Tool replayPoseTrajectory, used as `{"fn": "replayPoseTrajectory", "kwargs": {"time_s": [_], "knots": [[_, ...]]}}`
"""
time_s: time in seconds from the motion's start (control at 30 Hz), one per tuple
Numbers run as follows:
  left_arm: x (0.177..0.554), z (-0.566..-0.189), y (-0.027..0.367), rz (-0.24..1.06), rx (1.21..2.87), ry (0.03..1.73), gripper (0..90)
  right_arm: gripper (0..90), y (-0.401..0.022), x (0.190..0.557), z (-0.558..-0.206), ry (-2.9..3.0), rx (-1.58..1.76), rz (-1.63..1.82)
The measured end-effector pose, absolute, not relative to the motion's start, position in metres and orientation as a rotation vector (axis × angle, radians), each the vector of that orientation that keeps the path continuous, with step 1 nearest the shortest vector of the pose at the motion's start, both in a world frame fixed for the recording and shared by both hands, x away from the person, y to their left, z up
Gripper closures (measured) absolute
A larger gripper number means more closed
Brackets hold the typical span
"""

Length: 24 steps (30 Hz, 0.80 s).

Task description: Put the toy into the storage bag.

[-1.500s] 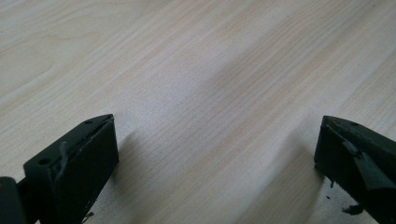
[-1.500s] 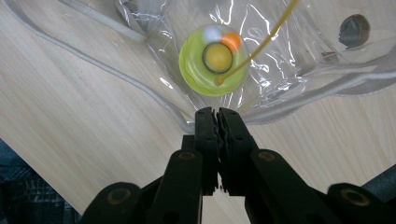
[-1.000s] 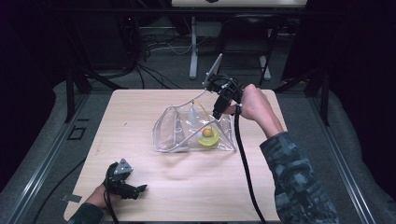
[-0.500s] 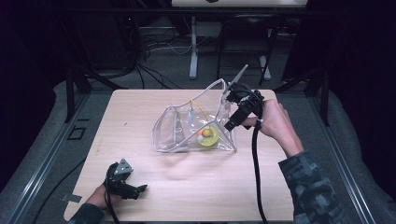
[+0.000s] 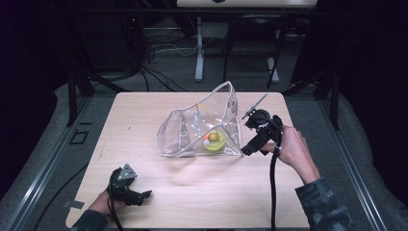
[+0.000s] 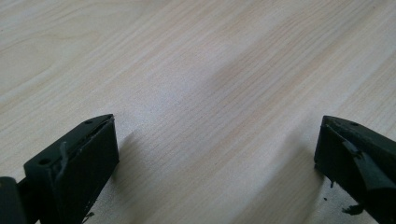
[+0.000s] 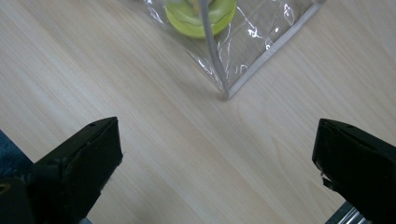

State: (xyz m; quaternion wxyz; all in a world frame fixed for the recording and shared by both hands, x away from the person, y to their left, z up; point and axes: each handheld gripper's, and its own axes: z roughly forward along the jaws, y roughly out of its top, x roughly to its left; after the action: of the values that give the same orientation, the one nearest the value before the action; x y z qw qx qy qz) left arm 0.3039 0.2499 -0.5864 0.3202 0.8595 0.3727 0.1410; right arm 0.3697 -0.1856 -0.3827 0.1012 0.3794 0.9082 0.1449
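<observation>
R gripper (image 5: 251, 144) sat right of centre, jaws just spread wide w/ nothing between, beside the clear bag (image 5: 192, 132) corner. L gripper (image 5: 139, 196), lower left on the table (image 5: 144, 106), was released too, jaws apart over bare wood.

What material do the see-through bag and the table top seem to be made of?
The transparent bag with grey edging looks like soft glossy plastic film: it shows creases and bright glints, and the yellow-green round thing inside is visible through it. The pale table top appears to be matt wood or wood laminate, with fine grain lines.
</observation>
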Motion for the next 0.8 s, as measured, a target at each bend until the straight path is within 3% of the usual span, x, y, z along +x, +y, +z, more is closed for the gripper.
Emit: {"fn": "replayPoseTrajectory", "kwargs": {"time_s": [0.8], "knots": [[0.303,-0.587,0.249,0.378,2.249,0.979,0.0,1.2,-0.233,0.327,-0.474,2.630,1.238,0.401]]}}
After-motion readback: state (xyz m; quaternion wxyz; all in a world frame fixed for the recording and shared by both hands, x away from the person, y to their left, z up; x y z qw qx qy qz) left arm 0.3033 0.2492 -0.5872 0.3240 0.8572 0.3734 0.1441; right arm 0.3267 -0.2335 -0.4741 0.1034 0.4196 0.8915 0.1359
